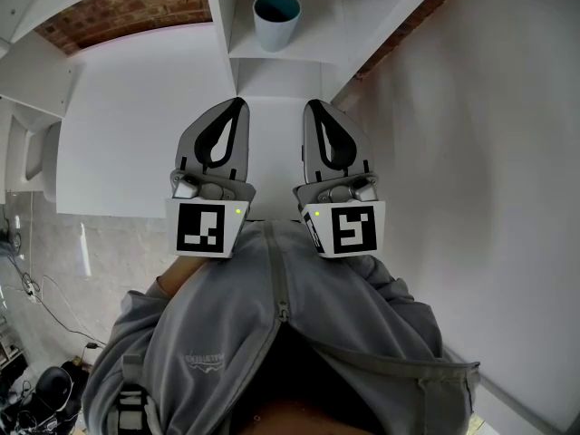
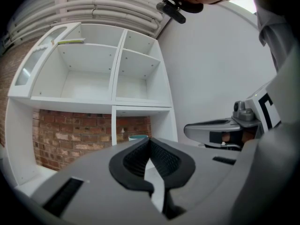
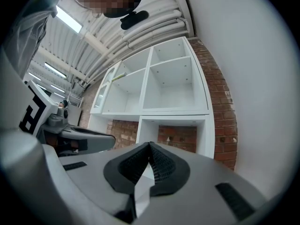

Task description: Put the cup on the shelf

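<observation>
A pale blue cup with a teal inside stands upright in a low compartment of the white shelf unit. Only its rim peeks over the jaws in the left gripper view. My left gripper and right gripper are held side by side, close to the person's chest, well short of the cup. Both are shut with nothing between their pads. In the left gripper view the left gripper shows its tips together, and the right gripper looks the same in its own view.
The shelf unit has several open white compartments over a brick back wall. A white tabletop spreads to the left of the grippers. A plain white wall runs along the right. Cables lie on the floor at lower left.
</observation>
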Demonstrator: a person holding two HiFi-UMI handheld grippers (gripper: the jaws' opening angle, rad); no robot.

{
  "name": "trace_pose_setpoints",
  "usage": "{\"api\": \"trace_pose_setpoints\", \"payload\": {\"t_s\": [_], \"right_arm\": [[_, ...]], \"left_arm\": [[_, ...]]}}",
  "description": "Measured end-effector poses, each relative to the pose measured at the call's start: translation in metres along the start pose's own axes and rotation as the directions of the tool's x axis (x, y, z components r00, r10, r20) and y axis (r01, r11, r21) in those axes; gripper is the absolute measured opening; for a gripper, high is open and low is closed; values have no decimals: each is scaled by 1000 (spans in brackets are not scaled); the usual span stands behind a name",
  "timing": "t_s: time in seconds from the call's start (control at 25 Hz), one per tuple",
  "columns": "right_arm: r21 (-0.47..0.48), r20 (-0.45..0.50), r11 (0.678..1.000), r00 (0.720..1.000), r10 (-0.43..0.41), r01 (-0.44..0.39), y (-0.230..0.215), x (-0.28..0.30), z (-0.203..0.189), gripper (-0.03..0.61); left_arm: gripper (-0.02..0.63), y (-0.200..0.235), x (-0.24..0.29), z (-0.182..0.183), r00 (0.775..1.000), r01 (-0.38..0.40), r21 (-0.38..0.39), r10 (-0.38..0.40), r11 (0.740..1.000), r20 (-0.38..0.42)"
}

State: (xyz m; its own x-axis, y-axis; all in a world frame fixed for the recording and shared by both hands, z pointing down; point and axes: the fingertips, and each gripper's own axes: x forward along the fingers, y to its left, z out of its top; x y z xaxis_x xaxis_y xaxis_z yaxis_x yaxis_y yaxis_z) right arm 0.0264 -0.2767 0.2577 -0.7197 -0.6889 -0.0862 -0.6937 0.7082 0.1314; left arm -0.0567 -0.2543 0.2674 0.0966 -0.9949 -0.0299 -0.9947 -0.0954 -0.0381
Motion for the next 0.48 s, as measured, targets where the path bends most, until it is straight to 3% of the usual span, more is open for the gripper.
{"api": "trace_pose_setpoints", "payload": {"t_s": [0.48], "right_arm": [[14, -4, 1000, 1000, -3, 3, -1, 2, -7, 28]], "left_arm": [[8, 1, 3, -6, 1000, -6, -22, 6, 1000, -6]]}}
